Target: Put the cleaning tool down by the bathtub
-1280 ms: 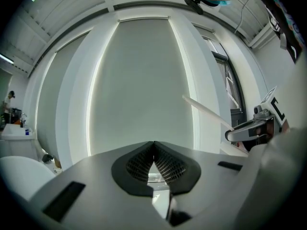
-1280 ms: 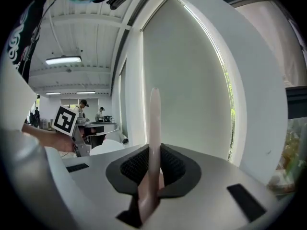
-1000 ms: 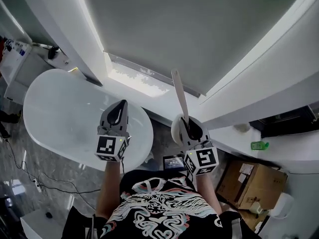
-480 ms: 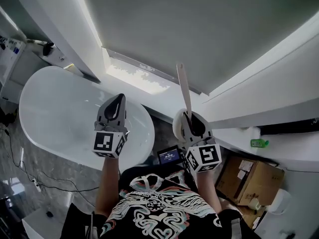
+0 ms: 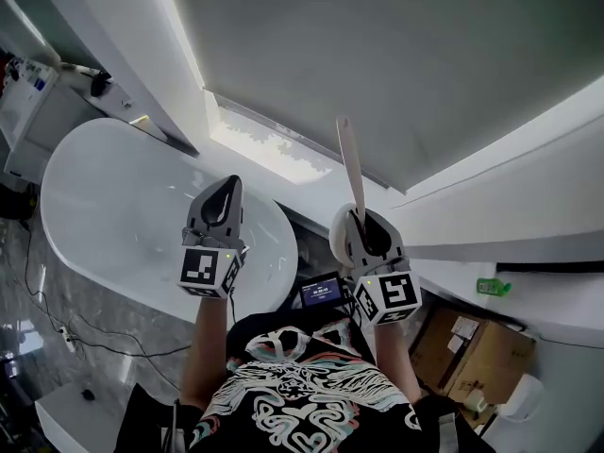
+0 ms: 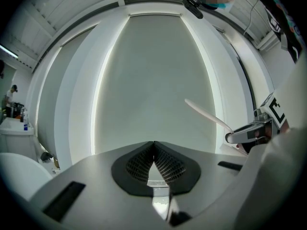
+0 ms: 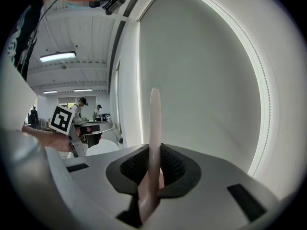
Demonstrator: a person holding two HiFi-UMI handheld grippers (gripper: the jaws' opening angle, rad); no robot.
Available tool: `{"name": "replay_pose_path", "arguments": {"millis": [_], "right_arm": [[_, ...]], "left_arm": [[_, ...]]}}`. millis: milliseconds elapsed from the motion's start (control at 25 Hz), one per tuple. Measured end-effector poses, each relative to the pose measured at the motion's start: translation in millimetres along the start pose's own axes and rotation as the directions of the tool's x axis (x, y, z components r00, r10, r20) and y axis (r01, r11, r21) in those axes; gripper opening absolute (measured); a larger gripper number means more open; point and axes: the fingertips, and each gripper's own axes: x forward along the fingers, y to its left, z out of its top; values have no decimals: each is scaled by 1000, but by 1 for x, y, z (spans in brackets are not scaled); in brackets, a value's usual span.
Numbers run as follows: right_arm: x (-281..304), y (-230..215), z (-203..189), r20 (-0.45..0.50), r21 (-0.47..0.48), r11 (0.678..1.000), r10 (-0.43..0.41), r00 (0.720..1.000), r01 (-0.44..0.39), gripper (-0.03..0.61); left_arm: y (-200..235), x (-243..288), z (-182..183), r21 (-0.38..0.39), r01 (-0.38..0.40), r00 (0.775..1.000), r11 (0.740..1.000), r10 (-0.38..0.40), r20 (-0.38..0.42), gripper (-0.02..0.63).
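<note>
The cleaning tool (image 5: pixel 349 163) is a long pale handle, with a round white part showing at its near end beside the right gripper (image 7: pixel 154 150). It stands almost upright in that gripper, whose jaws press onto the handle from both sides. The handle rises past them in front of the grey window blind (image 5: pixel 377 55). The tool is held in the air, to the right of the bathtub (image 5: pixel 113 206) and apart from it.

The left gripper (image 6: pixel 153 146) is raised just left of the tool, over the right end of the white tub. Its jaws are together with nothing between them.

Near the person, between the two arms, is a small device with a lit screen (image 5: pixel 321 292). Farther right, a cardboard box (image 5: pixel 481 352) sits low down, and a small green item (image 5: pixel 493 287) rests on a white ledge.
</note>
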Motion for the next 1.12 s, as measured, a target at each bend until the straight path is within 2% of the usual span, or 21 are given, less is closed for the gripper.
{"name": "replay_pose_path", "arguments": {"millis": [200, 520, 1120], "right_arm": [[23, -4, 9, 1, -19, 999, 27, 1000, -27, 69], [34, -9, 2, -20, -22, 999, 46, 999, -47, 69], [97, -28, -43, -126, -53, 993, 101, 987, -109, 71]], "left_arm": [[15, 13, 2, -4, -24, 1000, 1000, 24, 3, 17], [18, 20, -6, -14, -42, 999, 999, 42, -13, 17], [34, 63, -69, -52, -60, 989, 997, 52, -141, 17]]}}
